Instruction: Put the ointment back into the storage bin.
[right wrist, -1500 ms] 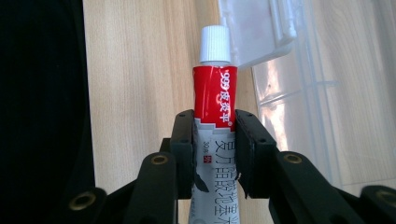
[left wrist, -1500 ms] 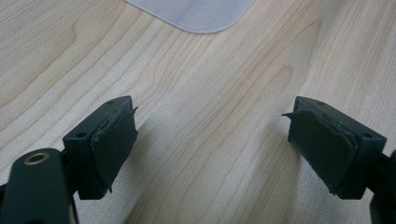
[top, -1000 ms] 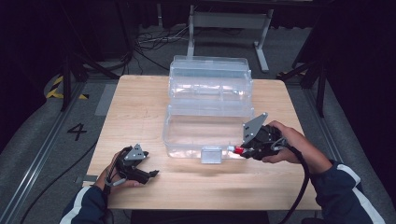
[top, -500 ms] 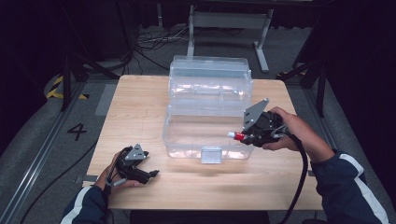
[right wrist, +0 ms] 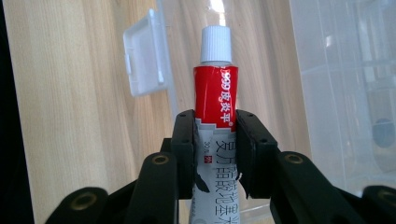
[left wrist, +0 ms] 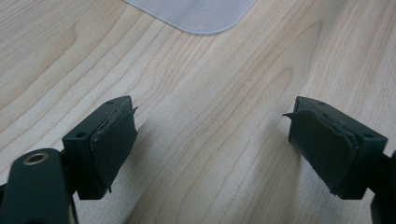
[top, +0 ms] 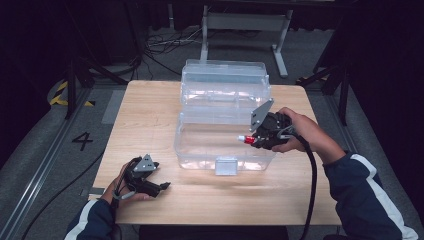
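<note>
The right gripper (top: 248,140) is clamped on a small tube (right wrist: 215,100), red at the upper part with a white screw cap and white with print lower down; both pads press against the tube's sides, so the jaws stand only as far apart as the tube is wide. In the high view the tube (top: 244,139) pokes out of the jaws with its cap pointing toward the person's left, and it hangs over the right part of the clear plastic box (top: 200,150), above the open lower half. The box sits in the middle of the wooden table (top: 150,115) with its lid (top: 223,80) swung back and lying open on the far side; a small white latch (top: 226,165) hangs at the front wall. In the right gripper view the latch (right wrist: 145,53) appears beyond and to the left of the tube, with the clear wall of the box to the right. The left gripper (top: 162,187) rests on the table near the front left edge, well apart from the box, held in the left hand (top: 125,187). Its jaws are spread wide with nothing between them, just bare wood below, and a rounded corner of clear plastic (left wrist: 196,14) shows ahead in the left gripper view.
</note>
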`<state>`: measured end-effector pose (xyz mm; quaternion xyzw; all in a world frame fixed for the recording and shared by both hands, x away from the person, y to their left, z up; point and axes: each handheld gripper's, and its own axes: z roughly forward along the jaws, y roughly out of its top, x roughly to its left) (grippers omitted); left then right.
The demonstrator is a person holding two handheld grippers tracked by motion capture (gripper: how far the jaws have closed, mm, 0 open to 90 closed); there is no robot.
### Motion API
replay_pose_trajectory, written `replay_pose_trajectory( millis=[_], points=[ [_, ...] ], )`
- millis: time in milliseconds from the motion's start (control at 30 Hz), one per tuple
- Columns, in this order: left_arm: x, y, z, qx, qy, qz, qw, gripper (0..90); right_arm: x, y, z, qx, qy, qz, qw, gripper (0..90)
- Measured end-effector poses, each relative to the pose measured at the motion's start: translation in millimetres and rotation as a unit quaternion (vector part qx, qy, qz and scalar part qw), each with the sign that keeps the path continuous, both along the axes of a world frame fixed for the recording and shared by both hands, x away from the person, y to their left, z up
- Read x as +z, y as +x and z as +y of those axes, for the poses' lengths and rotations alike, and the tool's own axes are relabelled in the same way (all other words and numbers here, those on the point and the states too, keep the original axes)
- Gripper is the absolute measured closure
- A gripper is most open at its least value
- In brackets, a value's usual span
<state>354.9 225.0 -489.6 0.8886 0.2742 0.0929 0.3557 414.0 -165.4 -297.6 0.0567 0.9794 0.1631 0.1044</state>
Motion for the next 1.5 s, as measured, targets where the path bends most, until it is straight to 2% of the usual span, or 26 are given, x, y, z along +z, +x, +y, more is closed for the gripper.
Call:
replay_pose_trajectory(
  millis=[167,233,400,567,633,700,800,900,967,1067,1167,1267,1367,1500],
  points=[
    [0.0,0.1,0.1,0.0,0.0,0.0,1.0,15.3,-4.9,11.2,10.8,0.002,0.0,0.01,1.0,70.8],
    [0.0,0.1,0.1,-0.001,0.0,0.0,1.0,15.3,-5.8,15.5,14.3,0.004,-0.008,0.009,0.9999,70.7],
    [0.0,-0.1,0.0,0.0,0.0,0.0,1.0,15.3,-14.7,29.3,20.7,-0.007,-0.015,0.017,0.9997,70.8],
    [0.0,0.0,0.2,-0.001,0.0,0.0,1.0,15.3,-25.5,40.7,21.6,-0.016,-0.025,0.021,0.9993,70.8],
    [0.0,0.1,0.2,-0.001,0.0,0.0,1.0,15.3,-34.4,47.6,21.4,-0.028,-0.034,0.03,0.9986,70.8],
    [0.1,0.1,0.2,-0.001,0.0,0.0,1.0,15.3,-40.9,51.5,21.3,-0.027,-0.037,0.032,0.9984,70.7],
    [0.1,0.2,0.3,-0.002,0.0,0.0,1.0,15.3,-48.4,53.2,21.1,-0.032,-0.041,0.043,0.9977,70.8],
    [0.0,0.1,0.2,-0.001,0.0,0.001,1.0,15.3,-55.9,54.8,21.6,-0.024,-0.048,0.045,0.9975,70.7],
    [-0.1,0.1,0.1,0.0,-0.002,0.0,1.0,15.3,-60.7,55.5,21.8,-0.028,-0.05,0.057,0.9967,70.8],
    [-0.1,0.2,0.2,-0.001,-0.001,0.0,1.0,15.3,-68.3,57.5,22.4,-0.027,-0.064,0.059,0.9958,70.7],
    [-0.1,0.4,0.2,-0.001,-0.002,0.001,1.0,15.4,-72.0,59.5,22.3,-0.026,-0.062,0.069,0.9954,70.7],
    [-0.1,0.1,0.0,0.0,-0.001,0.0,1.0,15.3,-80.9,64.6,22.4,-0.026,-0.071,0.074,0.9943,70.7],
    [0.0,0.3,0.1,-0.001,-0.001,0.001,1.0,15.3,-87.9,67.1,22.2,-0.029,-0.069,0.091,0.993,70.7],
    [0.0,0.2,-0.1,0.0,-0.001,0.0,1.0,15.3,-95.4,67.0,24.4,-0.023,-0.078,0.09,0.9926,70.7]
  ],
)
